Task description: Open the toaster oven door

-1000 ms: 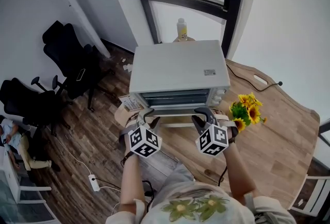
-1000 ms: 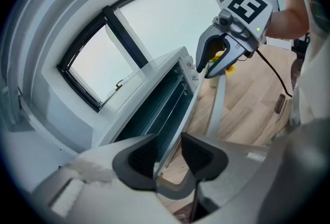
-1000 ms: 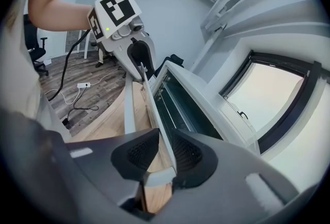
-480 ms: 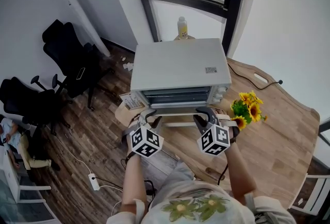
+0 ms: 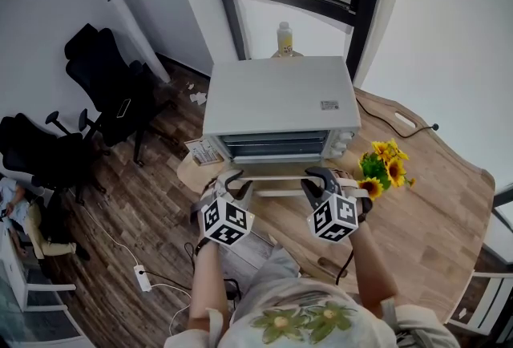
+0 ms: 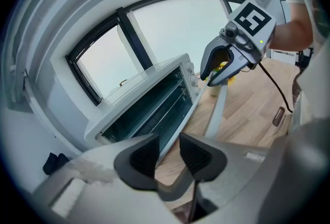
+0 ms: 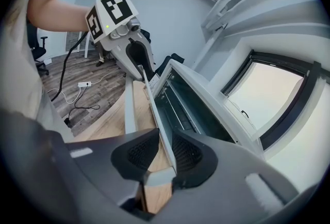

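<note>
A white toaster oven (image 5: 276, 102) stands on a round wooden table (image 5: 433, 218) with its door (image 5: 276, 176) swung down, so the racks inside show. Both grippers hold the door's front edge. The left gripper (image 5: 232, 178) has the thin edge (image 6: 186, 113) between its pads, and its jaws are easing open a little. The right gripper (image 5: 317, 176) is shut on the same edge (image 7: 154, 109) near the other end. In the left gripper view the jaws (image 6: 169, 153) frame the edge and the right gripper (image 6: 227, 60) shows beyond. The right gripper view shows its own jaws (image 7: 166, 152) and the left gripper (image 7: 136, 55).
Sunflowers (image 5: 383, 166) sit on the table right of the oven, with a black cable (image 5: 393, 126) behind them. A bottle (image 5: 284, 38) stands at the window. Black office chairs (image 5: 104, 90) and a power strip (image 5: 140, 278) are on the floor at the left.
Both grippers stay at the door's front edge and the door stays lowered. The head view has shifted slightly, so the oven sits a little higher in the frame.
</note>
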A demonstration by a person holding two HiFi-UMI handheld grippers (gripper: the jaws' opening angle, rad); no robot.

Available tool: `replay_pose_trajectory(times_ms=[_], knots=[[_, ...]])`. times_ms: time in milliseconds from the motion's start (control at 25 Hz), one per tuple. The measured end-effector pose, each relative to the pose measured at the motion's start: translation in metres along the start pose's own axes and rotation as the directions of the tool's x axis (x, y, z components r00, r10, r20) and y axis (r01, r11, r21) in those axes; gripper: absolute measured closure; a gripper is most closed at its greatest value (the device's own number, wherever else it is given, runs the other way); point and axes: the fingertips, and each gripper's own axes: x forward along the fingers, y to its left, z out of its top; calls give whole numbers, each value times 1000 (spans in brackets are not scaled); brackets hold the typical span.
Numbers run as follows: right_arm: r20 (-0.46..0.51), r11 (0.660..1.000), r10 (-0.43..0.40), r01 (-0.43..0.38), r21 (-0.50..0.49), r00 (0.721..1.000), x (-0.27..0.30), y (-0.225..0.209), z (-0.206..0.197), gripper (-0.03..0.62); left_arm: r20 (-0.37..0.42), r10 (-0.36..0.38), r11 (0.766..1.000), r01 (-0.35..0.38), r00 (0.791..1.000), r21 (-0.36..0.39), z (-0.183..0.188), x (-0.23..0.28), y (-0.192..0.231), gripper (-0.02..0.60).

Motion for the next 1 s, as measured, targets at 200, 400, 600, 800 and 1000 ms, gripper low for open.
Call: replay_pose_trajectory(times_ms=[200,400,600,800,1000], knots=[[-8,1000,9,-9,4,1000,-1,7,-2,513,3,-7,1000,7,1000,-9,-4,-2,-6,449],[-16,1000,19,-19,14,1000,-3,13,-4,513,1,-19,1000,19,1000,-13,-7,-4,-11,449],[-23,1000,22,-22,16,999,-4,17,-5,513,0,-22,1000,22,1000,-19,-10,-6,-15,449],[-30,1000,19,-19,12,999,-3,18,-7,513,-2,-21,1000,21,1000,-20,-11,-5,-16,449],[-44,999,31,-31,7,999,-3,24,-10,516,0,-23,999,23,1000,-23,-14,-5,-21,449]])
